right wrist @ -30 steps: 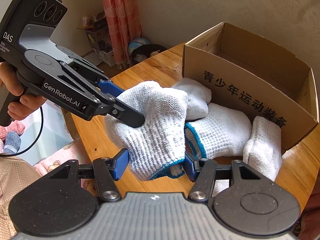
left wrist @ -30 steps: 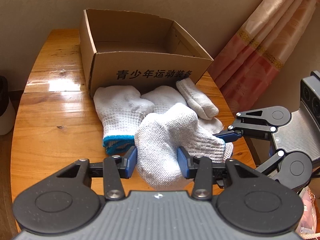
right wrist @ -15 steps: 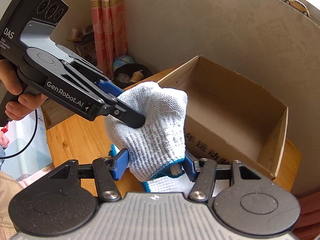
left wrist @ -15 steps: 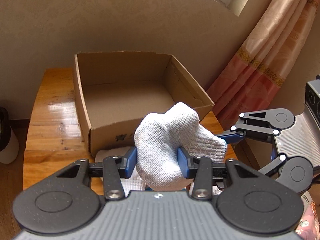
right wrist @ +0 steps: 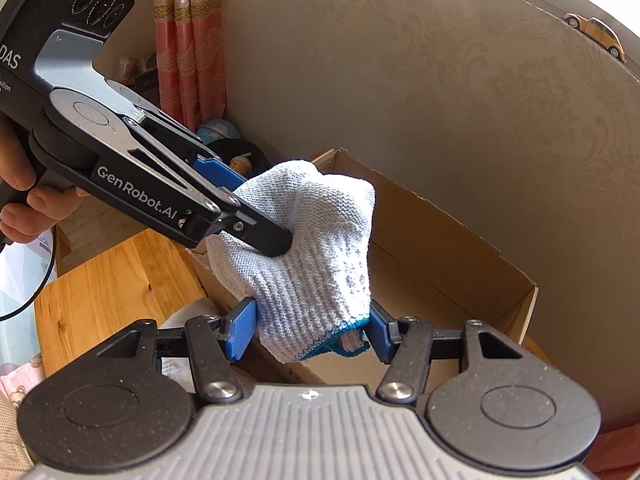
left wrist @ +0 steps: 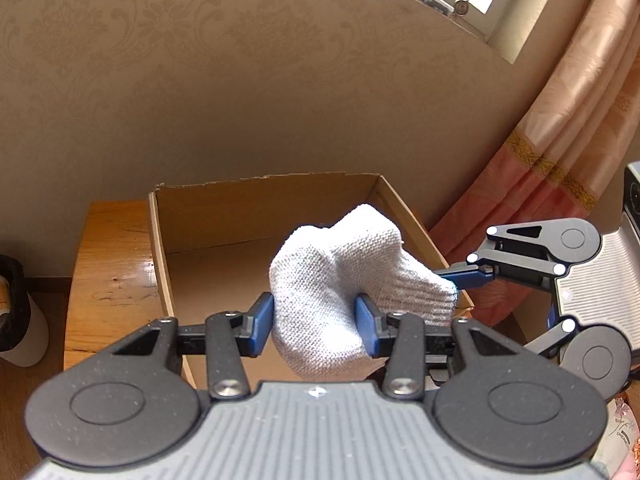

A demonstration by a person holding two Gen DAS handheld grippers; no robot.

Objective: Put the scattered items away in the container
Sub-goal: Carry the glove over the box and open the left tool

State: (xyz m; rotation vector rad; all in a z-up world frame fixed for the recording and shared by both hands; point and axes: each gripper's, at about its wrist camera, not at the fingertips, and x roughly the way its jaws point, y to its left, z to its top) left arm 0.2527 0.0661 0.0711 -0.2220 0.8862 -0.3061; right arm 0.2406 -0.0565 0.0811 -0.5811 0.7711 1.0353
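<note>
While both tools clamp it, the white knit glove [left wrist: 340, 280] hangs mid-frame above the open cardboard box [left wrist: 224, 216], clear of its floor. At lower centre of the left wrist view, the left hand-held gripper [left wrist: 314, 322] pinches the glove's bunched finger end between its blue pads. At lower centre of the right wrist view, the right hand-held gripper [right wrist: 314, 330] grasps the blue-trimmed cuff. A hand [right wrist: 24, 196] at that view's left edge holds the left tool. The box stands on the wooden counter [left wrist: 108, 280].
</note>
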